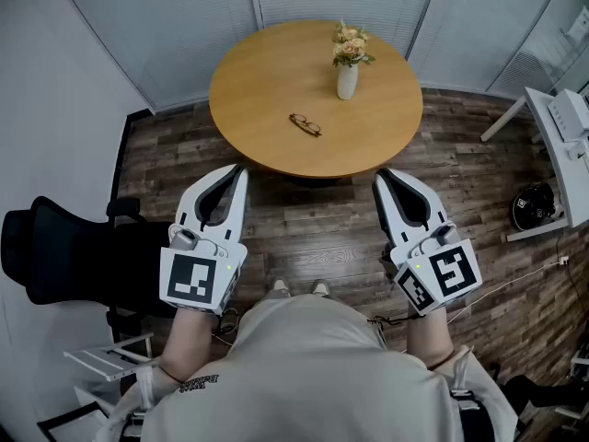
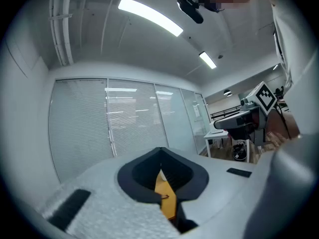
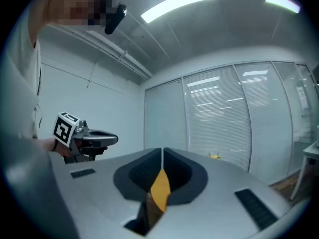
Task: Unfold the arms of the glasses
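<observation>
Head view: closest in are two claws, the left claw (image 1: 240,169) and right claw (image 1: 383,175). Both are pinched together and empty, hanging over the floor short of the one round table (image 1: 258,63). One pair of glasses (image 1: 305,124) lies toward the table's near side and looks folded. One vase (image 1: 347,79) stands farther back.

Left gripper view: tips together, nothing between them.

Right gripper view: same deal.

The glasses look light, thin and easy to bend at the hinges. I'd pin the frame front with one claw and ease each arm out by its tip.

Glasses (image 1: 306,124) on round table (image 1: 262,86), vase (image 1: 347,80) beyond; left gripper (image 1: 240,170), right gripper (image 1: 381,176) hover nearside.
</observation>
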The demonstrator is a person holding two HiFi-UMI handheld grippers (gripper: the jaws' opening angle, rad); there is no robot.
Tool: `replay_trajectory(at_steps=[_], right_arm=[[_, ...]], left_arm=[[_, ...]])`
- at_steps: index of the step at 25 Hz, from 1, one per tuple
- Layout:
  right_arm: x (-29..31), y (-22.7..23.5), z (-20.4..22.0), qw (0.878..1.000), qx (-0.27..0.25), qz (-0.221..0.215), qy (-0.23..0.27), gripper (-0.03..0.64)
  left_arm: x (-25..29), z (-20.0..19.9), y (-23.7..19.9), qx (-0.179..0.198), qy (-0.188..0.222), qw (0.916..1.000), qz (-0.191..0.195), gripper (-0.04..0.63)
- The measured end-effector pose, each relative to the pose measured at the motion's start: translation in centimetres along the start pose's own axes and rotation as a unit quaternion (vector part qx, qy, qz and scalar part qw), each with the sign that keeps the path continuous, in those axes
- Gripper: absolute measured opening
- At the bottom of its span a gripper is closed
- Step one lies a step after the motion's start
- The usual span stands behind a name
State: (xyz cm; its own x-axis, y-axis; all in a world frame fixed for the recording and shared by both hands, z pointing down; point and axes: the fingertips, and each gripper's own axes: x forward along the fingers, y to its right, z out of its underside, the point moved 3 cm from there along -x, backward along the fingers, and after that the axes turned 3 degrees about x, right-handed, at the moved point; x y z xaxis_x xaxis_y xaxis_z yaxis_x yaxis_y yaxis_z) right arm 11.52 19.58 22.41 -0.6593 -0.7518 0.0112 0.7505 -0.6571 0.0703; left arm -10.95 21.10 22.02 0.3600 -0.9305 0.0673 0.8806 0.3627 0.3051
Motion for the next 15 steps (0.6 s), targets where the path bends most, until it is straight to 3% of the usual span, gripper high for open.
replay_trajectory(at_steps=[15], right_arm=[[1.1,0.9,0.5,1.000,0.012,0.004,-0.008,0.037]], left_arm=[[0.8,0.2,-0.1,-0.021,0.014,0.9996,0.016,0.021]])
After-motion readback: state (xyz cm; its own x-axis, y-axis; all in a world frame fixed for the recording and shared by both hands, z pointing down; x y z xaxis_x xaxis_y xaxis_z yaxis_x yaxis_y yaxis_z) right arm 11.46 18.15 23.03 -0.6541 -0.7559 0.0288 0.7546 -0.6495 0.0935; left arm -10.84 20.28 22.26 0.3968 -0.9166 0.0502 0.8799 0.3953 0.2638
